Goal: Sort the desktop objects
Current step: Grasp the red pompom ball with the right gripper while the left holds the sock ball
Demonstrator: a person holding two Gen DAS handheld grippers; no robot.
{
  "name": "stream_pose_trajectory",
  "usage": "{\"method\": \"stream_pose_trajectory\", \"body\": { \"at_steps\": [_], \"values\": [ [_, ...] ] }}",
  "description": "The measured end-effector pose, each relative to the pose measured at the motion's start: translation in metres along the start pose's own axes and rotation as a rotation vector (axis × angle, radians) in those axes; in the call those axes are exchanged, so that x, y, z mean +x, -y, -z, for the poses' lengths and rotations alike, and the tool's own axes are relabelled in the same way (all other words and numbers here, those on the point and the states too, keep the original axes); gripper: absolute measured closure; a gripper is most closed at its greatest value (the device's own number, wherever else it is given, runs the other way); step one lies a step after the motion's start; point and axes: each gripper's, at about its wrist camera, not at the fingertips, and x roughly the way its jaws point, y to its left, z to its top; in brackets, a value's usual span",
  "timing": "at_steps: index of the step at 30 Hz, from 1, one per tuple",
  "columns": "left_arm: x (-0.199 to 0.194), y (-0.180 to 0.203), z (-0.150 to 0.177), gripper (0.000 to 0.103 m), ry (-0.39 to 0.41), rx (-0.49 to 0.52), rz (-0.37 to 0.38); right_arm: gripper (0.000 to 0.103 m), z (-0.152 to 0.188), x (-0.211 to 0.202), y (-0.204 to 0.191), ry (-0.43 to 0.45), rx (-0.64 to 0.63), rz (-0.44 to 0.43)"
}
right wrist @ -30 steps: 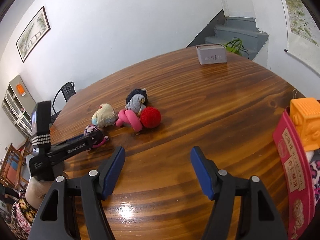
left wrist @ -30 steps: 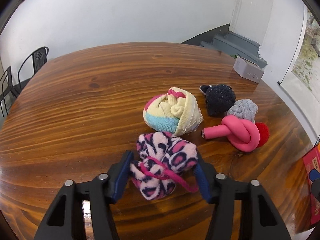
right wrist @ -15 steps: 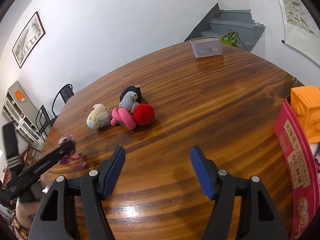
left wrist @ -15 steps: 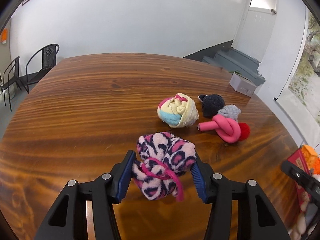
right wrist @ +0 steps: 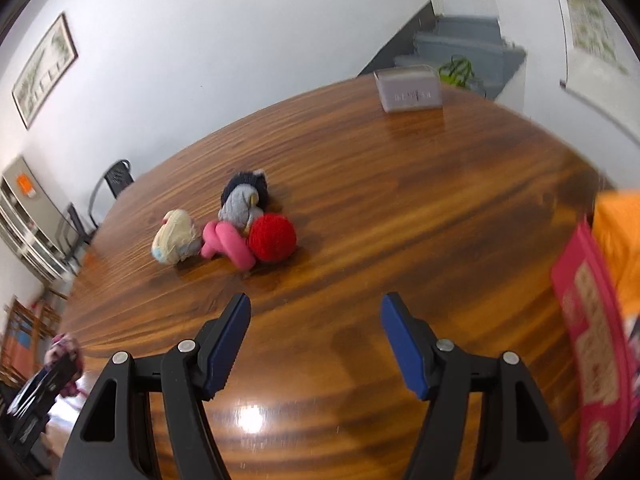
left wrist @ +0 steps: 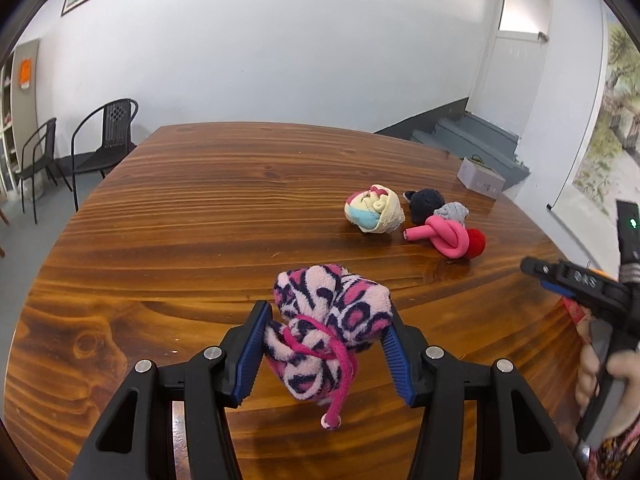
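Left gripper (left wrist: pixel 326 342) clamps a pink leopard-print sock bundle (left wrist: pixel 330 328) above the wooden table (left wrist: pixel 200 208).
Right gripper (right wrist: pixel 316 340) is spread wide with nothing between its fingers; other sock balls (right wrist: pixel 240 232) lie beyond its fingertips.

Perhaps a home: wooden table (left wrist: pixel 224 216), stairs (left wrist: pixel 476 136)

Each gripper is a black plastic frame with triangular cut-outs in its two arms and round silver screw heads along the top. The left gripper (left wrist: pixel 326 344) and the right gripper (right wrist: pixel 316 344) both carry blue ribbed pads (left wrist: pixel 250 354) on the inner faces of their fingers. Seen from the left wrist camera, the right gripper's side bears small white lettering, too small to read, and the hand (left wrist: pixel 608 392) below it shows a patterned sleeve edge.
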Motion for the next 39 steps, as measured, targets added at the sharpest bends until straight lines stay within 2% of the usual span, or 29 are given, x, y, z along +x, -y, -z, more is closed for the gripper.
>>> {"method": "stream_pose_trajectory", "body": {
  "at_steps": [4,10,13,16,18,20,23,28,31,34,35,37,38,39],
  "values": [
    [-0.007,-0.006,-0.003,0.047,0.006,-0.025,0.037,0.031,-0.02,0.013,-0.009,0.006,-0.028,0.094],
    [-0.017,-0.007,-0.006,0.047,0.028,-0.037,0.062,0.031,-0.034,0.047,-0.023,-0.027,-0.044,0.119],
    [-0.018,-0.009,-0.007,0.047,0.029,-0.047,0.068,0.031,-0.028,0.063,-0.039,-0.059,-0.09,0.108],
    [-0.017,-0.01,-0.006,0.047,0.02,-0.054,0.073,0.031,-0.017,0.071,-0.06,-0.084,-0.179,0.067],
    [-0.016,-0.009,-0.005,0.047,0.015,-0.054,0.071,0.031,-0.014,0.067,-0.065,-0.072,-0.199,0.027],
    [-0.015,-0.008,-0.004,0.047,0.008,-0.055,0.076,0.031,-0.015,0.058,-0.058,-0.039,-0.165,0.012],
    [-0.013,-0.006,-0.002,0.047,-0.002,-0.053,0.082,0.031,-0.022,0.059,-0.04,-0.039,-0.105,-0.008],
    [-0.011,-0.004,-0.001,0.047,-0.008,-0.051,0.078,0.031,-0.023,0.078,-0.025,-0.109,-0.03,-0.067],
    [-0.012,-0.004,-0.002,0.047,-0.005,-0.054,0.075,0.031,-0.025,0.081,-0.031,-0.111,-0.042,-0.081],
    [-0.011,-0.004,-0.002,0.047,-0.006,-0.051,0.074,0.031,-0.032,0.083,-0.041,-0.09,-0.073,-0.052],
    [-0.011,-0.004,-0.002,0.047,-0.006,-0.05,0.074,0.035,-0.034,0.086,-0.044,-0.09,-0.079,-0.035],
    [-0.011,-0.004,-0.002,0.047,-0.007,-0.05,0.074,0.048,-0.033,0.091,-0.047,-0.101,-0.083,-0.022],
    [-0.011,-0.004,-0.002,0.047,-0.008,-0.051,0.074,0.059,-0.031,0.095,-0.048,-0.119,-0.086,-0.014],
    [-0.011,-0.004,-0.002,0.047,-0.01,-0.053,0.077,0.061,-0.028,0.098,-0.049,-0.134,-0.095,0.003]
  ]
}}
